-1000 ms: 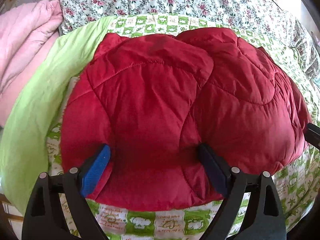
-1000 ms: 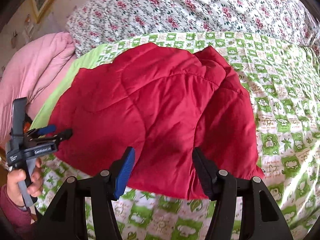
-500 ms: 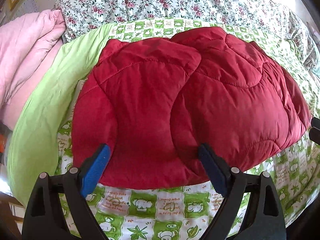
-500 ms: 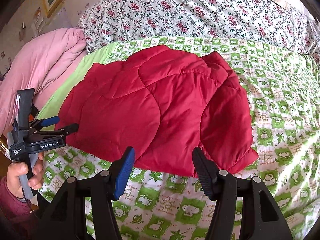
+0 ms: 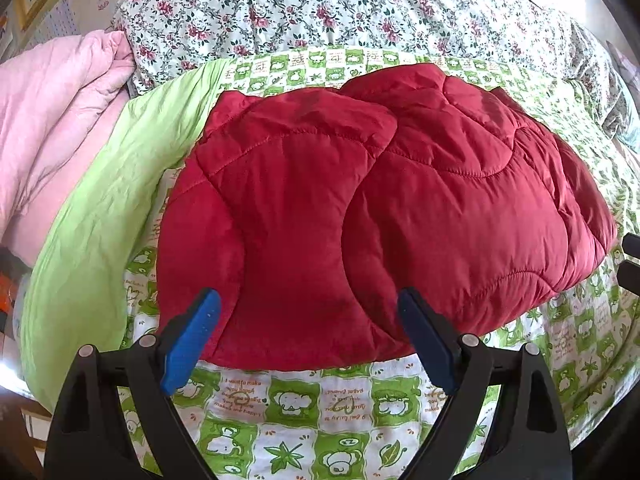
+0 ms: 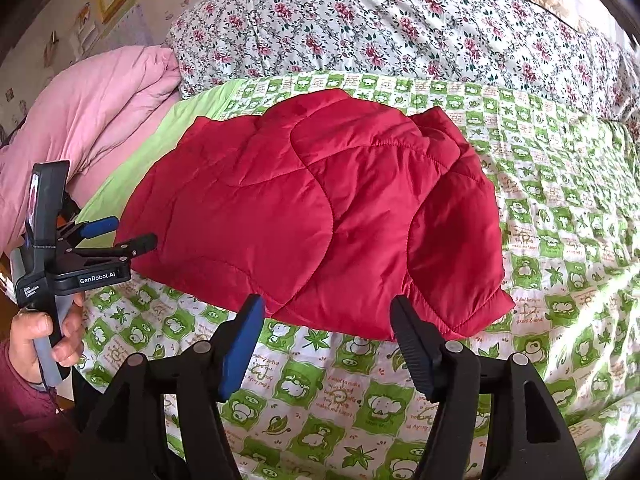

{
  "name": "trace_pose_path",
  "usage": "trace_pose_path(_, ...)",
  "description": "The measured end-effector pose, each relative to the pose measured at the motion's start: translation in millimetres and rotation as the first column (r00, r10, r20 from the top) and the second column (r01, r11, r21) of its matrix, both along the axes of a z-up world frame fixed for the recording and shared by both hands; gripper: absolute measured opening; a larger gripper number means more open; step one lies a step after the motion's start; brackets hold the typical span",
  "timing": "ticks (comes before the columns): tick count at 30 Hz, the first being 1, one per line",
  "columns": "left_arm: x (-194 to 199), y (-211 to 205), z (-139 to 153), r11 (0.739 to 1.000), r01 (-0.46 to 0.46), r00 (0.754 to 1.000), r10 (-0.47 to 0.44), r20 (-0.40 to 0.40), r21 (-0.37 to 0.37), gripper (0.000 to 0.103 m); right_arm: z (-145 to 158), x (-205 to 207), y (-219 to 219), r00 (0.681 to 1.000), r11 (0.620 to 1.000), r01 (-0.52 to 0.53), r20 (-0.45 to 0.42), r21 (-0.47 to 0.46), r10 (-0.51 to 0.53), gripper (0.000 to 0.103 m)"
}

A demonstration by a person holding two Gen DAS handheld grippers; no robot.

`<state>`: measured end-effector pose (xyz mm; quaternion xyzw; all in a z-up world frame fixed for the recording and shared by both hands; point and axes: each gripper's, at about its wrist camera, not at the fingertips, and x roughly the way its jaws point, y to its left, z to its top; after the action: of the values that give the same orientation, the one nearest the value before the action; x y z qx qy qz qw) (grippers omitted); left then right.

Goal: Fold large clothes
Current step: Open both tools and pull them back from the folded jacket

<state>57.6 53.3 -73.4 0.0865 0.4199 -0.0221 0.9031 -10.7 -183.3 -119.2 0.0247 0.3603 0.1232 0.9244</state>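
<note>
A red quilted jacket [image 5: 360,216] lies folded into a compact bundle on the green-and-white patterned bedspread [image 5: 296,404]; it also shows in the right wrist view [image 6: 320,220]. My left gripper [image 5: 308,320] is open and empty, just in front of the jacket's near edge. It also shows at the left of the right wrist view [image 6: 128,232]. My right gripper [image 6: 326,320] is open and empty, at the jacket's near right edge. Its tips show at the right rim of the left wrist view [image 5: 632,260].
A pink quilt [image 6: 92,120] is heaped at the left. A floral duvet [image 6: 380,24] lies across the back of the bed. A plain light-green sheet edge [image 5: 88,220] runs along the left of the bedspread.
Both grippers have pulled back from the jacket toward the near edge of the bed. More bedspread now shows in front of the jacket. The jacket has stayed put.
</note>
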Motion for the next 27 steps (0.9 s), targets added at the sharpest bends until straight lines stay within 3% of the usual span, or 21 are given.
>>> trace_pose_path(4, -5.3, 2.8, 2.3, 1.0, 0.0, 1.0, 0.0, 0.005, -0.008, 0.091, 2.0, -2.3, 3.7, 1.0, 1.0, -0.015, 0.002, -0.003, 0.015, 0.068)
trace_pose_path(13, -23.9, 7.3, 9.6, 1.0, 0.024, 0.999, -0.024, 0.025, -0.009, 0.091, 0.0, -1.8, 12.2, 0.998, 0.997, -0.062, -0.004, -0.038, 0.062, 0.08)
trace_pose_path(18, -34.5, 8.3, 15.6, 0.999, 0.051, 0.998, -0.051, 0.045, -0.004, 0.092, -1.7, 2.3, 14.2, 0.997, 0.996, -0.08, -0.02, -0.044, 0.079, 0.08)
trace_pose_path(22, -40.0, 9.3, 19.8, 0.997, 0.072, 0.996, -0.072, 0.047, 0.003, 0.092, 4.7, -0.5, 13.9, 0.996, 0.995, -0.085, -0.013, -0.054, 0.085, 0.081)
trace_pose_path(27, -48.3, 8.0, 32.1, 0.995, 0.092, 0.993, -0.094, 0.065, 0.032, 0.092, 21.4, -9.6, 13.3, 0.994, 0.992, -0.103, 0.021, -0.076, 0.105, 0.09)
